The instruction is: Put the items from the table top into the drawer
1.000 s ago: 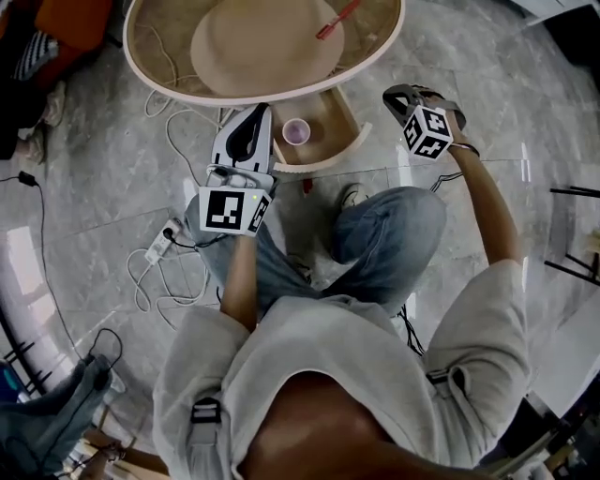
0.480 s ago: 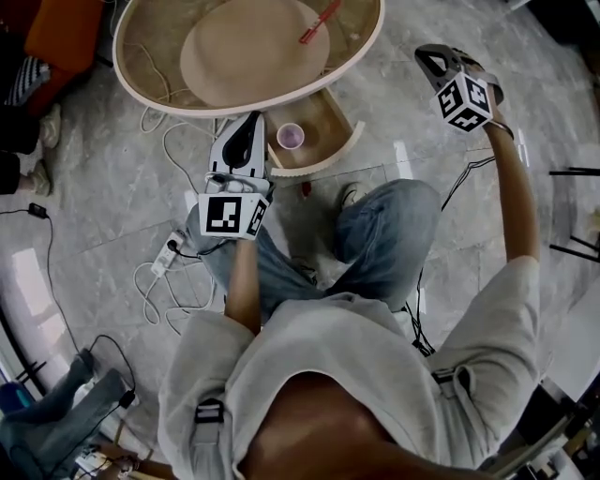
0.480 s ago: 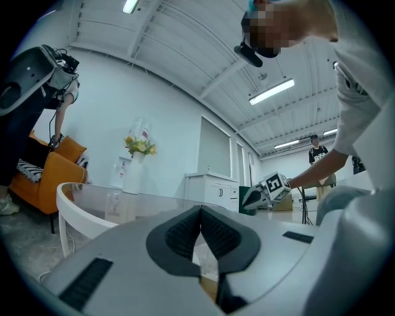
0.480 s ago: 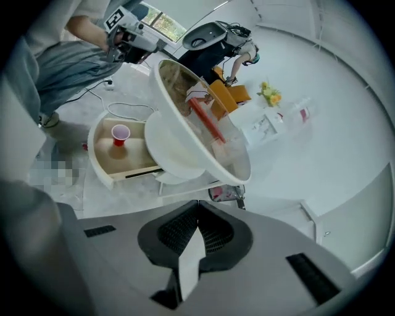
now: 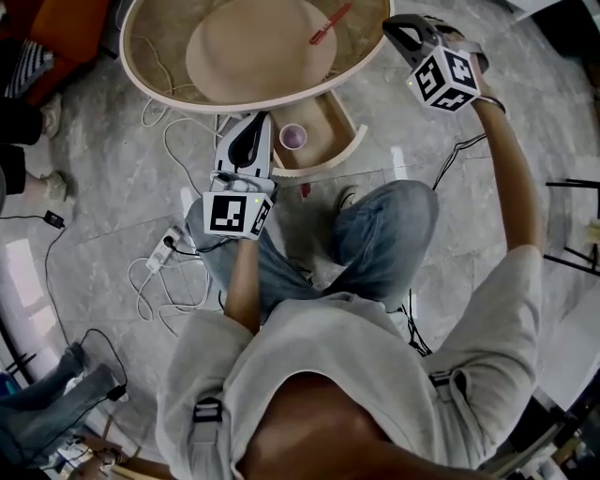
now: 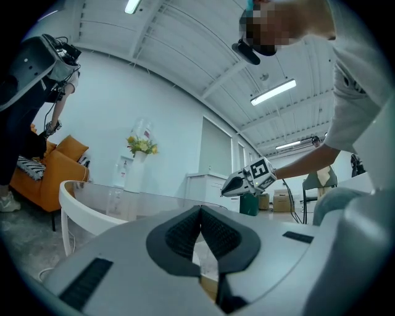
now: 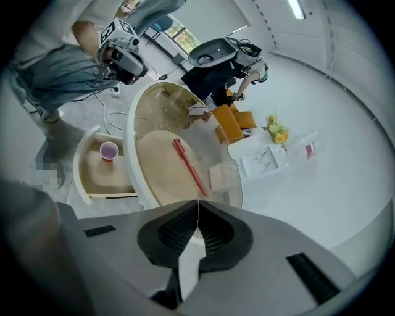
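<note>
A thin red stick (image 5: 330,22) lies on the round glass-topped table (image 5: 169,94), toward its right side; the right gripper view shows this red stick (image 7: 188,165) just ahead of the jaws. Below the table edge the wooden drawer (image 5: 349,145) stands pulled out, with a small pink cup (image 5: 293,136) inside. My left gripper (image 5: 257,118) is shut and empty, level, beside the drawer's left side. My right gripper (image 5: 394,28) is shut and empty, raised over the table's right rim and tilted down toward the stick.
White cables and a power strip (image 5: 159,248) lie on the marble floor at the left. The person's knee (image 5: 384,225) is just below the drawer. An orange sofa (image 7: 231,123) and another person (image 7: 222,68) are beyond the table.
My right gripper has risen from beside the drawer's right end to above the table's right rim and swung left toward the stick. The left gripper has stayed put.
</note>
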Demonstrator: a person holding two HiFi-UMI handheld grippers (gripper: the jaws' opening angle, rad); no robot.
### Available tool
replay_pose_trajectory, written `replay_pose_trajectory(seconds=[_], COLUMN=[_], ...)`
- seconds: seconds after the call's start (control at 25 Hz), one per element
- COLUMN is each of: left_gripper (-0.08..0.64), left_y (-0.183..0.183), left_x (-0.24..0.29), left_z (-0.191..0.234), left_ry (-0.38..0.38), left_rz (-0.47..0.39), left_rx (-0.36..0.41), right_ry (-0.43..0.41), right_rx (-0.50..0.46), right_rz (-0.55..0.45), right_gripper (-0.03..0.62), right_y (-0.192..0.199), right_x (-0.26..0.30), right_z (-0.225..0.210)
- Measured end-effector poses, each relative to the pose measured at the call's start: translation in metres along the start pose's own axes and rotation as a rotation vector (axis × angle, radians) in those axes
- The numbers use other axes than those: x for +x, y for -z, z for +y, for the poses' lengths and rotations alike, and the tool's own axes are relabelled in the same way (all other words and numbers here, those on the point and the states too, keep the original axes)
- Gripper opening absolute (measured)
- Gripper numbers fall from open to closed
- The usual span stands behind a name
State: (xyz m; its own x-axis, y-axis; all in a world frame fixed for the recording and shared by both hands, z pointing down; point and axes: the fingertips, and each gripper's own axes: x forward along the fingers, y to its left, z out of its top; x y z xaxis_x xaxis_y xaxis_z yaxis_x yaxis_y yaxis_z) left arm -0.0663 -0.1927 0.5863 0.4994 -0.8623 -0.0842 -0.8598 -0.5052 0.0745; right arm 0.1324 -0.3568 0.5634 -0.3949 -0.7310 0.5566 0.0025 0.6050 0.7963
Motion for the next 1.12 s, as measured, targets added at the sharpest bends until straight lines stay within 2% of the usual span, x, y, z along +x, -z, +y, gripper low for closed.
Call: replay_pose_trajectory(seconds=[0.28, 0.32, 0.36, 0.4, 0.6, 0.68, 0.84, 1.0, 1.12], left_gripper=[0.015, 0.015, 0.015, 0.015, 0.015, 0.015, 0.015, 0.015, 0.015], left_y=[-0.004, -0.004, -0.004, -0.004, -0.004, -0.004, -0.003, -0.003, -0.006], left_x=[-0.006, -0.008, -0.009, -0.01, -0.014, -0.014, -0.015, -0.017, -0.018], left_z=[0.008, 0.01, 0.011, 0.013, 0.018, 0.019, 0.02, 0.021, 0.022], left_ry=[-0.036, -0.042, -0.047, -0.052, -0.07, -0.071, -0.076, -0.085, -0.093], left_rz=[-0.004, -0.005, -0.005, -0.004, -0.001, -0.002, -0.001, -0.001, -0.005], left_rx=[0.01, 0.012, 0.013, 0.014, 0.013, 0.013, 0.014, 0.016, 0.019], right_ry=[-0.061, -0.076, -0.094, -0.111, -0.16, -0.182, -0.226, -0.266, -0.272], right_rx=[-0.124, -0.147, -0.168, -0.189, -0.31, -0.391, -0.537, -0.602, -0.609], right_rz=[-0.052, -0.048, -0.042, -0.035, 0.007, 0.036, 0.074, 0.083, 0.069], right_gripper=[0.029, 0.04, 0.09, 0.113, 0.116, 0.144, 0.147, 0.14, 0.069], right_y=[-0.043, -0.045, -0.046, -0.047, -0.046, -0.045, -0.05, -0.056, -0.062], right_x=[0.035, 0.04, 0.045, 0.049, 0.067, 0.071, 0.075, 0.079, 0.081], right_z=[0.003, 0.005, 0.007, 0.009, 0.011, 0.012, 0.014, 0.015, 0.018])
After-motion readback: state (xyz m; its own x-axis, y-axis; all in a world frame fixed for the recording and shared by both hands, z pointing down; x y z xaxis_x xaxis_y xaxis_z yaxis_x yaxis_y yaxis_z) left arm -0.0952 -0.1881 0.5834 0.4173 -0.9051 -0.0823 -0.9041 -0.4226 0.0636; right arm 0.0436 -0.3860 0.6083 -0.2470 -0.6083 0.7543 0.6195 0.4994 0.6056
